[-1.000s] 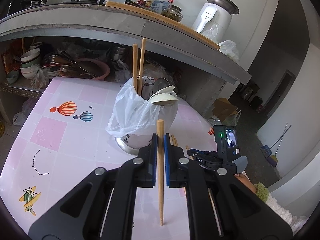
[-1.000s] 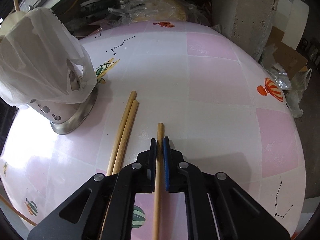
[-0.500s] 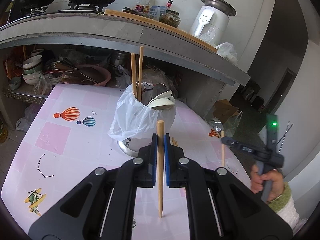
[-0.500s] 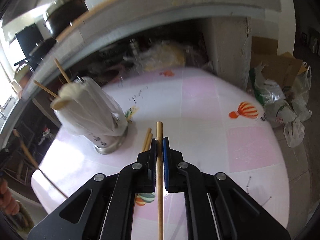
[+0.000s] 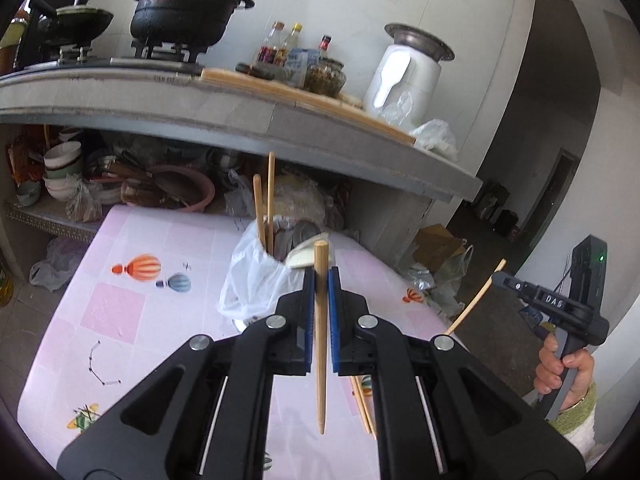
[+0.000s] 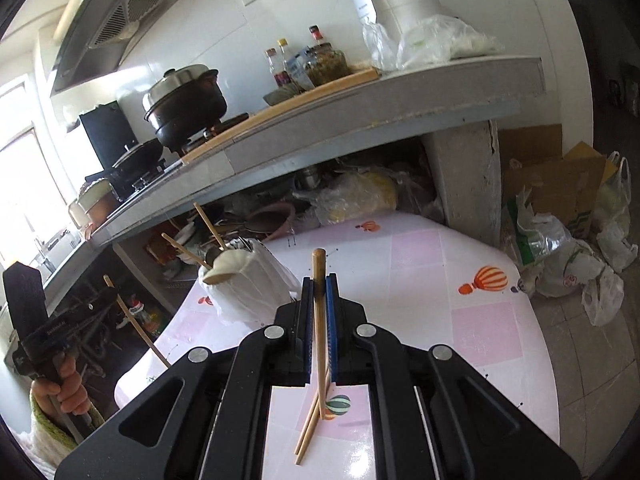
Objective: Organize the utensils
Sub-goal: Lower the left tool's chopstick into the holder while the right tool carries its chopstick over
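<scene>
Wooden chopstick (image 5: 320, 320) pinched tight in left tongs (image 5: 319, 276), near utensil holder (image 5: 264, 276). Right tongs (image 6: 319, 284) squeeze second chopstick (image 6: 319, 320) above pink tabletop (image 6: 420, 280). Writing "DAS" on right tongs.

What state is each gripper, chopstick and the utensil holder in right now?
left gripper: shut on a chopstick, lifted.
right gripper: shut on another chopstick, lifted.
utensil holder: upright, bag-wrapped, holding two chopsticks and spoons.
loose pair of chopsticks: lying flat on table.
</scene>
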`<state>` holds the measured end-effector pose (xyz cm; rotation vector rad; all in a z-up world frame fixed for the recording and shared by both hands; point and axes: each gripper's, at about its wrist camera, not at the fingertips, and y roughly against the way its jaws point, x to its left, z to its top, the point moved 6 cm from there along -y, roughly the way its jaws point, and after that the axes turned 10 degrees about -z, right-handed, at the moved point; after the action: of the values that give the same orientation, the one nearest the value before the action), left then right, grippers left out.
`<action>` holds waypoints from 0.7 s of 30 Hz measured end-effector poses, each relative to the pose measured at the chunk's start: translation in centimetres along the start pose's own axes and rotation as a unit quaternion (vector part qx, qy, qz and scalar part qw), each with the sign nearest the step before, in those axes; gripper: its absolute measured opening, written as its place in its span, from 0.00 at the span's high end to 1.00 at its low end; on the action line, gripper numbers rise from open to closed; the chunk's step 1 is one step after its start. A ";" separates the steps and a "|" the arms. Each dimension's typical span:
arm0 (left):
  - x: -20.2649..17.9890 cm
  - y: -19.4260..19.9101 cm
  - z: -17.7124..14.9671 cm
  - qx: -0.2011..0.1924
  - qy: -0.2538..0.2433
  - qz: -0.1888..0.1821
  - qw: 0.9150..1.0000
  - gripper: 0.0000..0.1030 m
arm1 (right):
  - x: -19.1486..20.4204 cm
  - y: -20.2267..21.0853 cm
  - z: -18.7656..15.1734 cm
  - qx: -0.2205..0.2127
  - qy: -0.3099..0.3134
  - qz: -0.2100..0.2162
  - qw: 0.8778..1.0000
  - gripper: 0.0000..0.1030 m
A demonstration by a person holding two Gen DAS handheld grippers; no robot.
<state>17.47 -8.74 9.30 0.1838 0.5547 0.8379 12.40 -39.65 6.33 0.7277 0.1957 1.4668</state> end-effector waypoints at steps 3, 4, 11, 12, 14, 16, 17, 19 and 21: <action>-0.6 1.4 2.5 -0.029 -0.015 0.000 0.999 0.95 | 0.5 0.2 0.5 -0.005 0.003 0.006 1.000 0.94; -0.8 1.9 3.4 -0.037 -0.017 -0.004 0.999 0.95 | 0.7 0.3 0.7 -0.007 0.004 0.007 1.000 0.94; -2.2 4.4 11.1 -0.117 -0.050 -0.015 0.992 0.95 | 1.1 0.0 1.0 -0.004 0.004 0.009 1.000 0.94; -2.4 4.4 12.3 -0.127 -0.056 -0.014 0.990 0.95 | 1.1 -0.1 1.0 -0.002 0.003 0.009 1.000 0.94; -2.6 4.1 14.0 -0.140 -0.063 -0.014 0.988 0.95 | 1.1 -0.2 0.9 -0.001 0.004 0.008 1.000 0.94; -2.3 3.2 15.5 -0.149 -0.065 -0.008 0.987 0.95 | 1.2 -0.3 0.9 0.001 0.005 0.008 1.000 0.94; -2.1 2.4 16.1 -0.152 -0.067 -0.007 0.986 0.95 | 1.2 -0.4 0.9 0.001 0.006 0.008 1.000 0.94; -1.5 0.9 16.9 -0.157 -0.075 0.012 0.985 0.95 | 1.3 -0.5 0.9 0.003 0.006 0.008 1.000 0.94; -0.9 -0.8 17.3 -0.156 -0.077 0.018 0.985 0.95 | 1.3 -0.7 0.9 0.005 0.007 0.008 1.000 0.94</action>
<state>26.70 -8.96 23.92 -0.0300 0.2705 0.9256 13.61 -38.68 7.04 0.7284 0.2080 1.4864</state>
